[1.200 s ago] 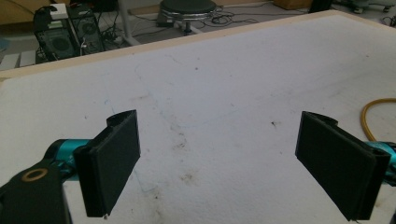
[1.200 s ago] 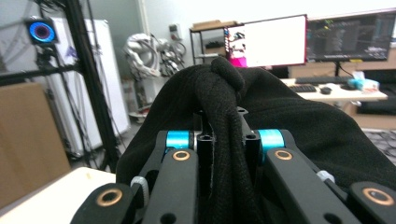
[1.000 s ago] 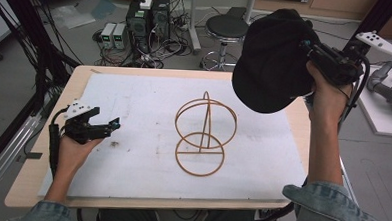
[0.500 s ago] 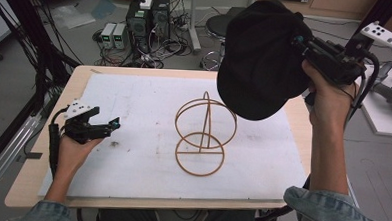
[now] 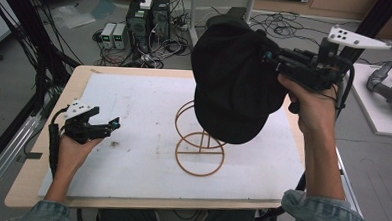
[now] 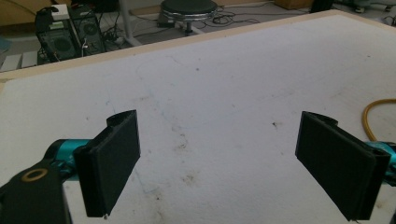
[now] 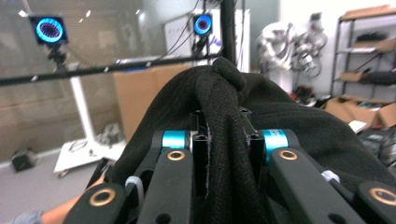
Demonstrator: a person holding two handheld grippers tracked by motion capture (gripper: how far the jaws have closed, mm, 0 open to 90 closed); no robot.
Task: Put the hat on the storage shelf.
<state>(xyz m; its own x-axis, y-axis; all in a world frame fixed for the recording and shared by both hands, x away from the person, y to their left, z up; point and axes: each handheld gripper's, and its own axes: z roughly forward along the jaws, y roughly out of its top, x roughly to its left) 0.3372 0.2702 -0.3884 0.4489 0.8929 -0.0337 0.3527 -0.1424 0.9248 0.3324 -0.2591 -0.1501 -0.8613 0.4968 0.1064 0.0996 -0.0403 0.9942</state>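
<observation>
Since the earlier frames the black cap (image 5: 235, 87) has travelled left, now hanging above the wire stand (image 5: 200, 145). The right gripper (image 7: 223, 154) pinches a fold of its fabric; the cap's long axis runs downward, crown facing the camera. The left gripper (image 6: 233, 163) rests wide open over the table (image 5: 134, 103).

1. A grey floor (image 5: 15, 77) strewn with cables is seen around the tabletop (image 5: 134, 113).
2. At 12 o'clock, computer towers (image 5: 148, 16) are stood.
3. At 1 o'clock, a round stool (image 6: 189, 9) is placed.
</observation>
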